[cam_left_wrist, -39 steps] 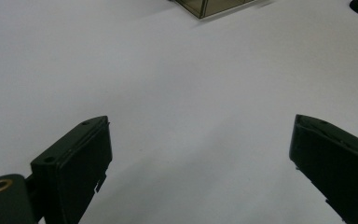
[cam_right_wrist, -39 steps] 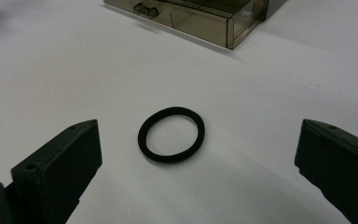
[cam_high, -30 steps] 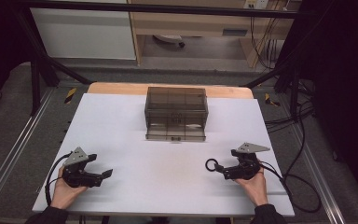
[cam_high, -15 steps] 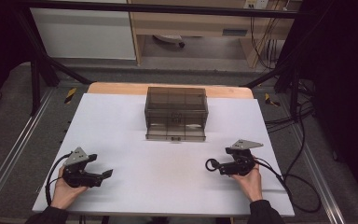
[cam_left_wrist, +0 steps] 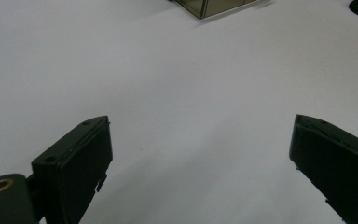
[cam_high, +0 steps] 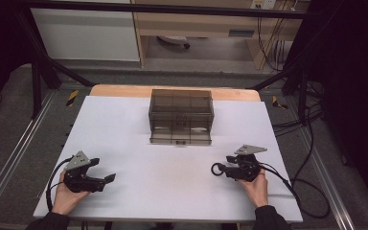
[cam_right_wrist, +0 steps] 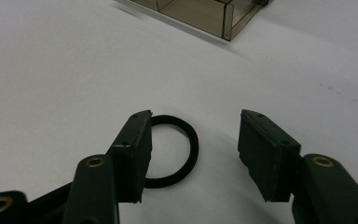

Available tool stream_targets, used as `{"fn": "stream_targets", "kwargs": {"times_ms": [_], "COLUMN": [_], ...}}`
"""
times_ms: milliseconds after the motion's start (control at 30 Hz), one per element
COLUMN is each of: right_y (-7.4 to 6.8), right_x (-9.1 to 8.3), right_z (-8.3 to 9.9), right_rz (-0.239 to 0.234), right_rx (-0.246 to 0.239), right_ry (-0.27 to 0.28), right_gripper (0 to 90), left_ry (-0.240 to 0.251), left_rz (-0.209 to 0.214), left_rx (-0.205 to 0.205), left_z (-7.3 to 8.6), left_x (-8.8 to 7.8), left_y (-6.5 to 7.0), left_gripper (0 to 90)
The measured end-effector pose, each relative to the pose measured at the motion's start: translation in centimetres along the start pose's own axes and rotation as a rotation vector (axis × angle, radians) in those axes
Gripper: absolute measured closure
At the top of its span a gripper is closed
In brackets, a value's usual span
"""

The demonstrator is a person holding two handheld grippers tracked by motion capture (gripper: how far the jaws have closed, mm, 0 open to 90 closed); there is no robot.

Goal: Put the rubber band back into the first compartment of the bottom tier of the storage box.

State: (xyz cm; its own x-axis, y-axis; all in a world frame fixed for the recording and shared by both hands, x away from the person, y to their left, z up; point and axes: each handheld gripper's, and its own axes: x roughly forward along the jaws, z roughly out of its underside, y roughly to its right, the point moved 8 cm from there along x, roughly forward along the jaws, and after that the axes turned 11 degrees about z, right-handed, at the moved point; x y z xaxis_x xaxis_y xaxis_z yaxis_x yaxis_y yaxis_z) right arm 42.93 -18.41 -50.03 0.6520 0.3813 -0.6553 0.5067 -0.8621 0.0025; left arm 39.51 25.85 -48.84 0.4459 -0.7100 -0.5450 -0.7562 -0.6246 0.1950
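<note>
A black rubber ring (cam_high: 212, 169) lies flat on the white table (cam_high: 172, 191) at the front right. My right gripper (cam_high: 225, 168) sits low over it, pointing left. In the right gripper view the ring (cam_right_wrist: 193, 147) lies between the half-closed jaws of the right gripper (cam_right_wrist: 193, 135). The jaws have just been closing; the left one is at the ring's edge and the right one stands apart from it. My left gripper (cam_high: 109, 178) rests at the front left, wide open with only bare table between its jaws (cam_left_wrist: 200, 135).
A smoky transparent drawer box (cam_high: 181, 115) stands at the table's far middle; its corner shows in the right gripper view (cam_right_wrist: 200, 14). Cables trail from both grippers, and more cables lie on the floor to the right (cam_high: 311, 129).
The right gripper's jaws have narrowed around the ring, and the hand has shifted slightly. The ring and the left gripper have stayed put.
</note>
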Motion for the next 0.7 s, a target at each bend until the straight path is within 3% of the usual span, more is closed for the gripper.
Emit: {"fn": "stream_targets", "kwargs": {"times_ms": [467,700], "right_y": [-0.07,-0.1], "right_x": [0.31,0.3], "right_z": [0.43,0.54], "right_rz": [0.007,0.006], "right_rx": [-0.021,-0.01], "right_ry": [-0.027,-0.041], "right_gripper": [66.6,75.4], "left_ry": [0.001,0.0], "left_rz": [-0.003,-0.004], "left_rx": [0.0,-0.001], "left_z": [0.01,0.02], "left_x": [0.04,0.05], "left_y": [0.03,0.0], "left_gripper": [5.5,5.5]}}
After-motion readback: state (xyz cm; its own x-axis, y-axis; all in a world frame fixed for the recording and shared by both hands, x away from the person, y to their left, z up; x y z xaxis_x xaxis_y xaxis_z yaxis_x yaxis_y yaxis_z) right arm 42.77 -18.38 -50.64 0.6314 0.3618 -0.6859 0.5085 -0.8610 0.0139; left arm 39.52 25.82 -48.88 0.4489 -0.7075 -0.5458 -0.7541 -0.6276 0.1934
